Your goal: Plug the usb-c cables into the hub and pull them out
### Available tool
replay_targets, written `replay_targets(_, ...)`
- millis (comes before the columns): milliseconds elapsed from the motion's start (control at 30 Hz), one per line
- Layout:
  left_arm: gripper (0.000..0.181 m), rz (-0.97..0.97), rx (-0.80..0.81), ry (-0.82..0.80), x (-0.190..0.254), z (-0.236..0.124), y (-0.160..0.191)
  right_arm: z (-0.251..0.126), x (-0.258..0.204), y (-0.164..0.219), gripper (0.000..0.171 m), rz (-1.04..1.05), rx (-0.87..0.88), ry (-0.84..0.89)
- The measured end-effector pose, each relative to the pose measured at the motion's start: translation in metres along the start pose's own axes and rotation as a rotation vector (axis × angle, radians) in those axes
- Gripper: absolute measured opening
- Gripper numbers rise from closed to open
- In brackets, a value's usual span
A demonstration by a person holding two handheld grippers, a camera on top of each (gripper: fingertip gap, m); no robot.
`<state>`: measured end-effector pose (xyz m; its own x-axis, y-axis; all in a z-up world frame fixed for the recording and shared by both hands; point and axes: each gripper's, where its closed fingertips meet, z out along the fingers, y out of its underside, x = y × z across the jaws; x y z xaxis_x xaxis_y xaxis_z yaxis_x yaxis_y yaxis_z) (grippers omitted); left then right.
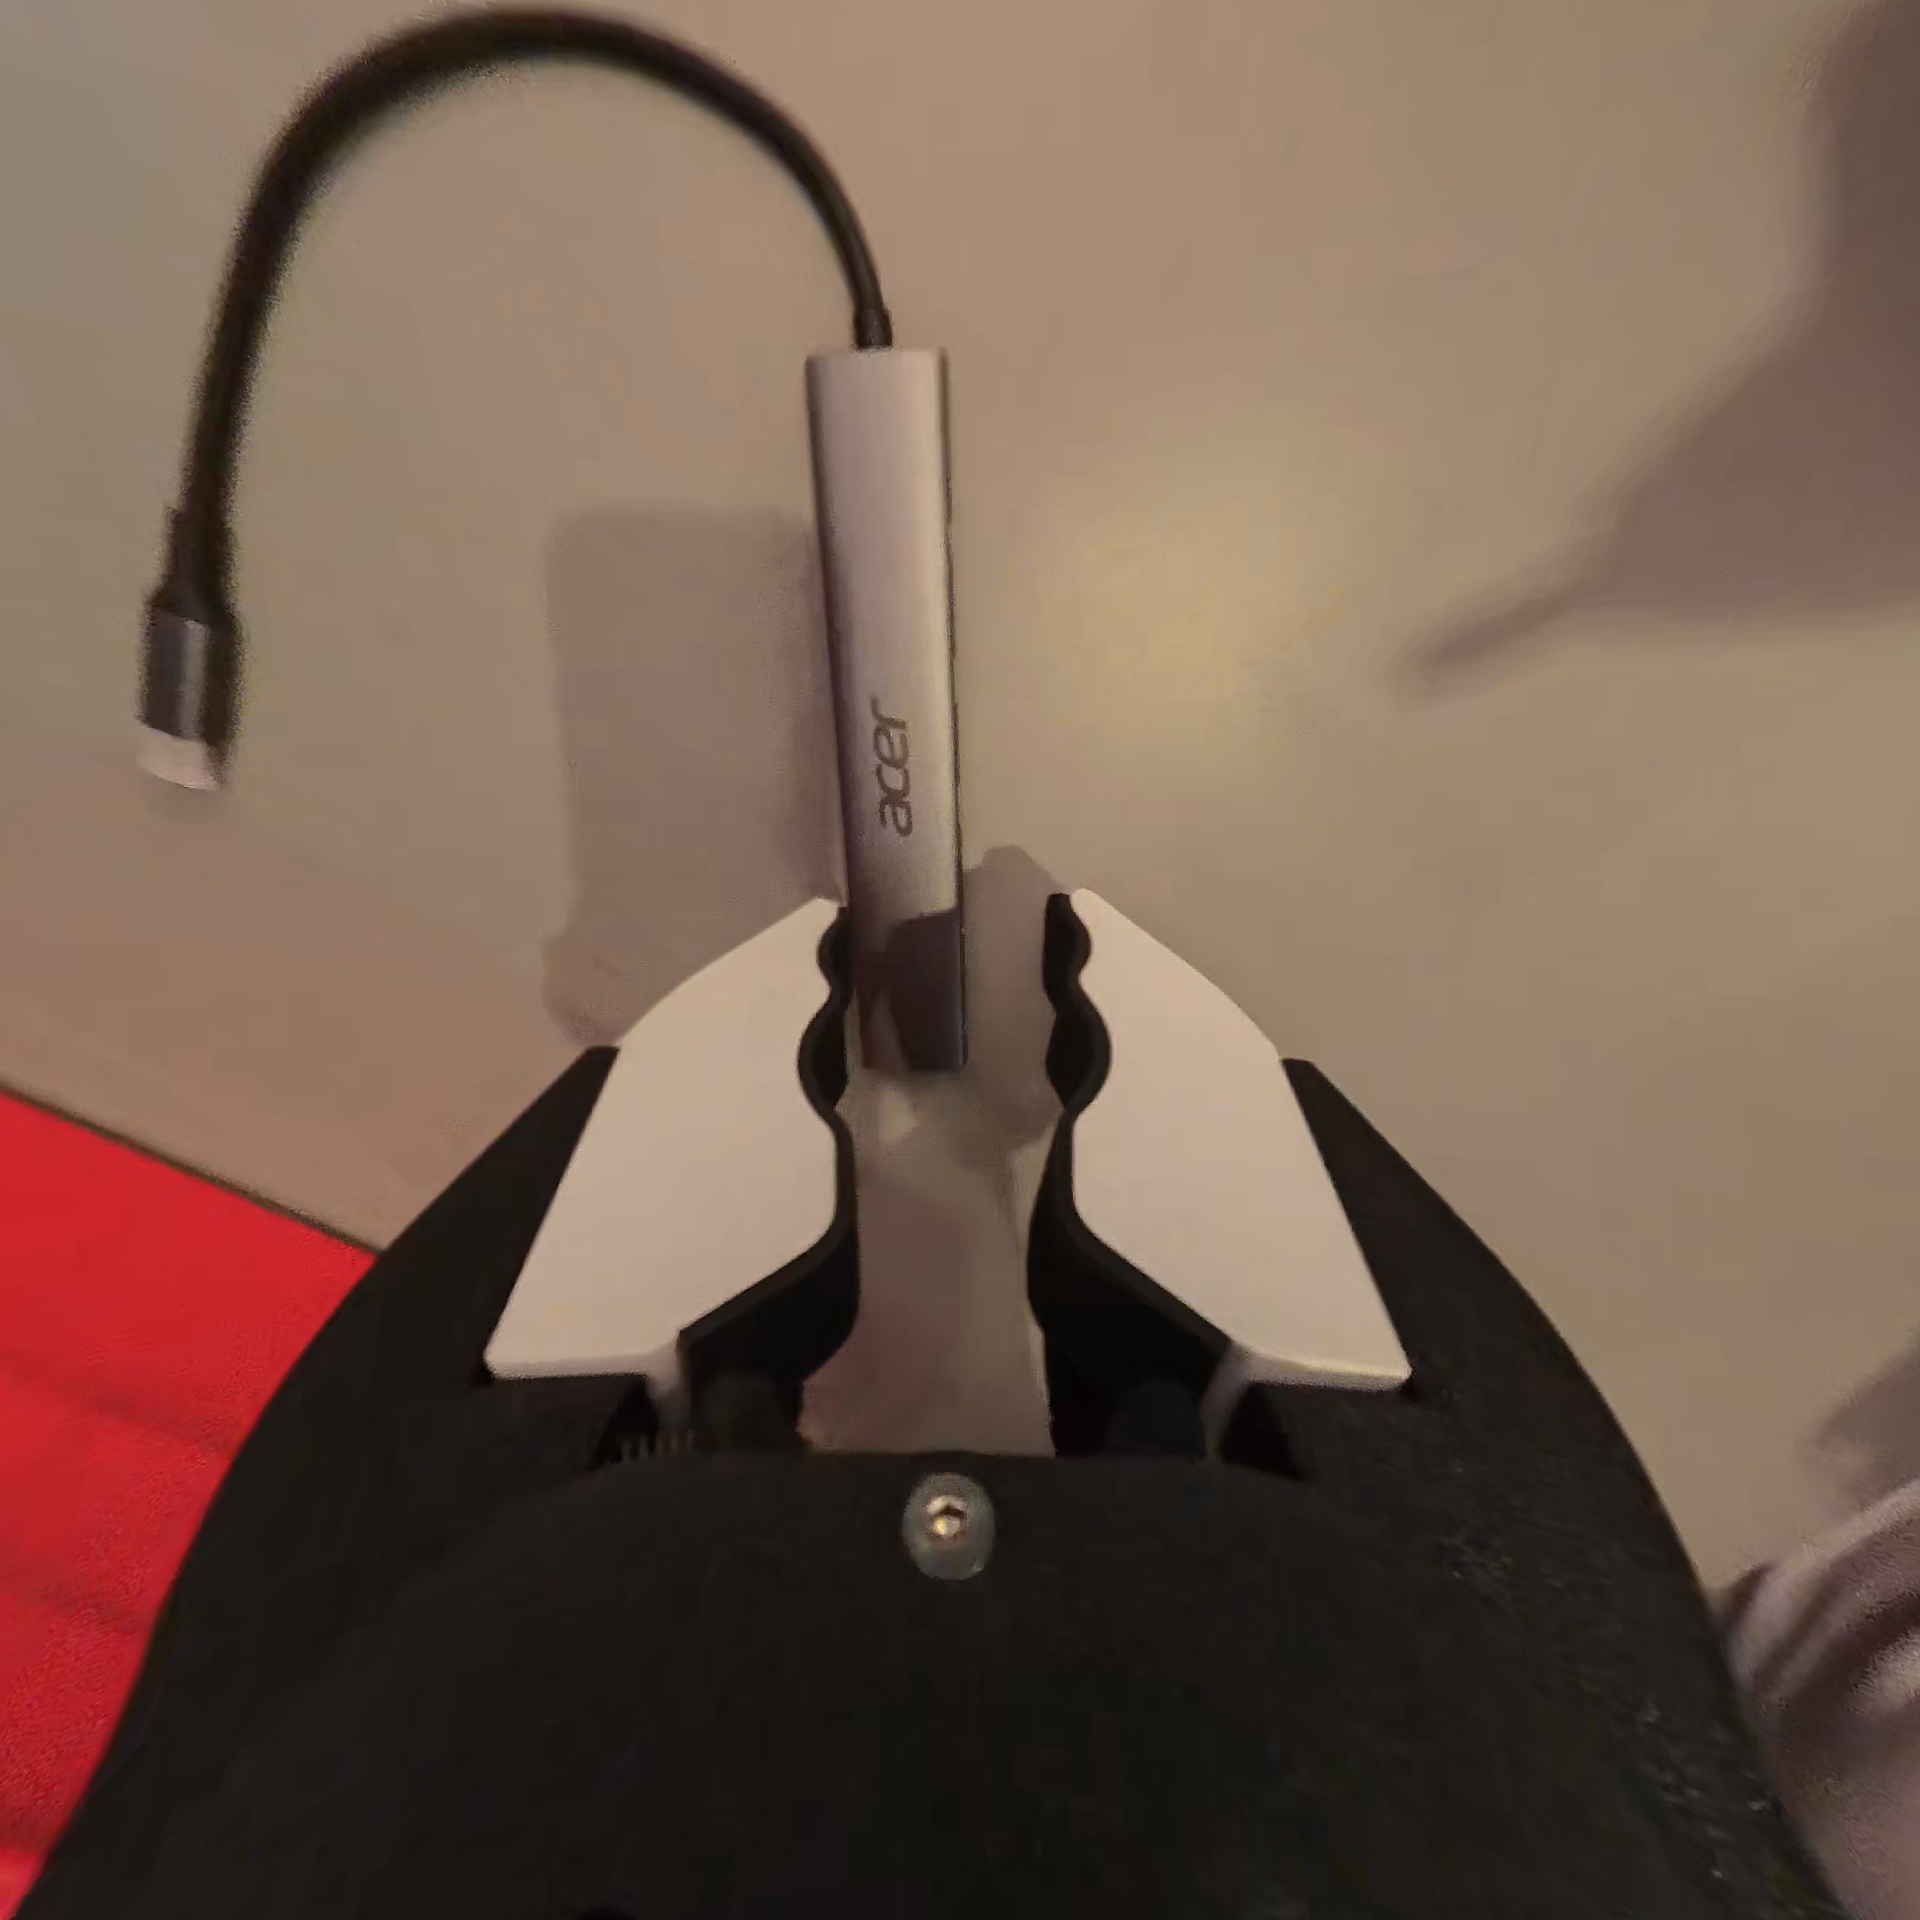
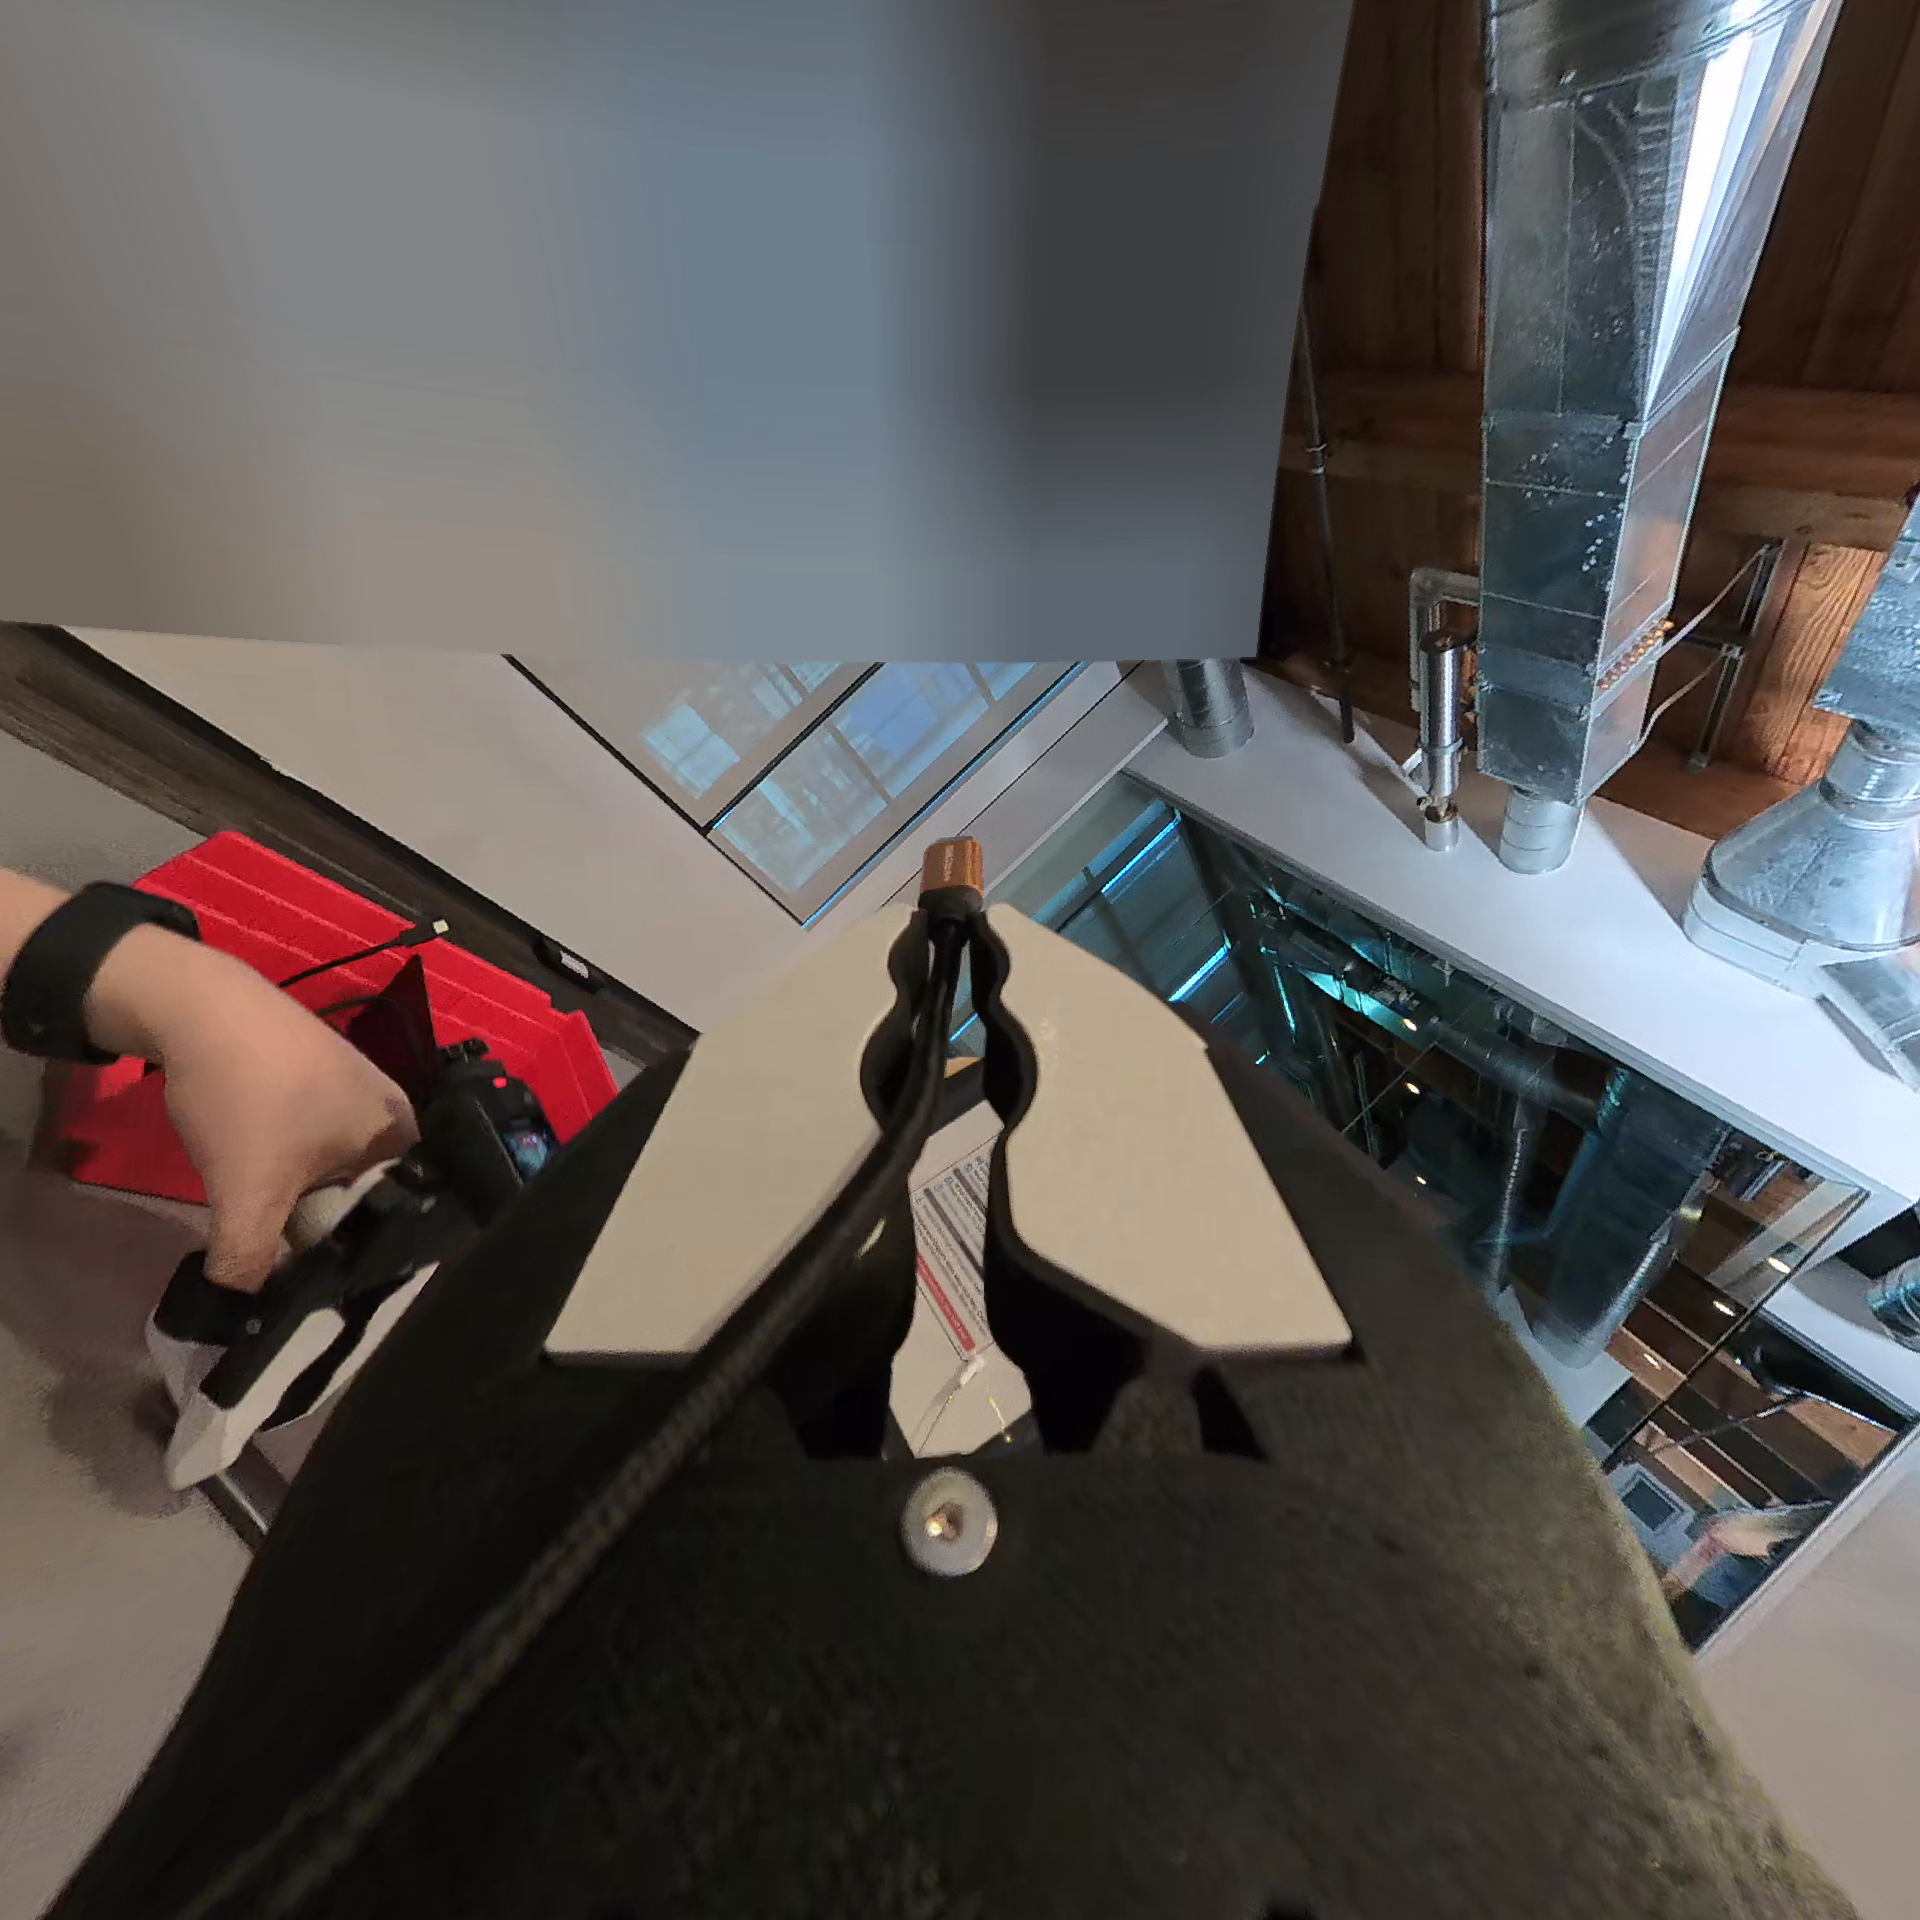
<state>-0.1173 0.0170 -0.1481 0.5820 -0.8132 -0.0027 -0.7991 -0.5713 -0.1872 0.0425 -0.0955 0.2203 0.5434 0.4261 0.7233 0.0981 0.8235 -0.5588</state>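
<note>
The grey hub (image 1: 894, 644) lies lengthwise ahead of my left gripper (image 1: 940, 914), with its near end between the fingers. It rests against the left pad, and a gap shows beside the right pad, so the jaws stand open around it. Its black lead (image 1: 520, 62) arcs up and left to a free plug (image 1: 182, 717). My right gripper (image 2: 948, 920) is shut on a black braided usb-c cable (image 2: 904, 1122). The cable's copper-coloured plug (image 2: 951, 873) sticks out past the fingertips, raised and pointing away from the table.
The hub lies on a beige table (image 1: 1403, 935). A red bin (image 1: 125, 1351) sits at its left edge and also shows in the right wrist view (image 2: 312, 935). A hand with a black wristband (image 2: 260, 1101) holds the left gripper (image 2: 208, 1434). Metal ducts (image 2: 1579, 416) are overhead. The free plug (image 1: 182, 717) lies some 12 cm from my left tips, 50 cm from my right tips.
</note>
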Motion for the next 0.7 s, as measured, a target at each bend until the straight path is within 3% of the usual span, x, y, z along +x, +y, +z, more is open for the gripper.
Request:
replay_targets(33, 0.039, -0.026, -0.026, 0.017, -0.001, 0.0055, 0.0026, -0.0017, 0.0006, -0.0014, 0.009, 0.001, 0.005, 0.0)
replay_targets(500, 0.036, 0.008, 0.002, -0.015, -0.0064, 0.0145, -0.0029, -0.0085, 0.0061, -0.0036, 0.009, 0.007, 0.014, 0.016)
replay_targets(533, 0.034, 0.01, 0.0, -0.015, -0.0069, 0.0144, -0.0029, -0.0082, 0.0058, -0.0032, 0.009, 0.005, 0.012, 0.015)
replay_targets(567, 0.022, 0.014, -0.001, -0.022, -0.0081, 0.0142, -0.0027, -0.0079, 0.0057, -0.0029, 0.009, 0.004, 0.01, 0.015)
replay_targets(700, 0.022, 0.016, -0.009, -0.021, -0.008, 0.014, -0.0026, -0.0066, 0.0053, -0.0009, 0.009, 0.006, 0.005, 0.013)
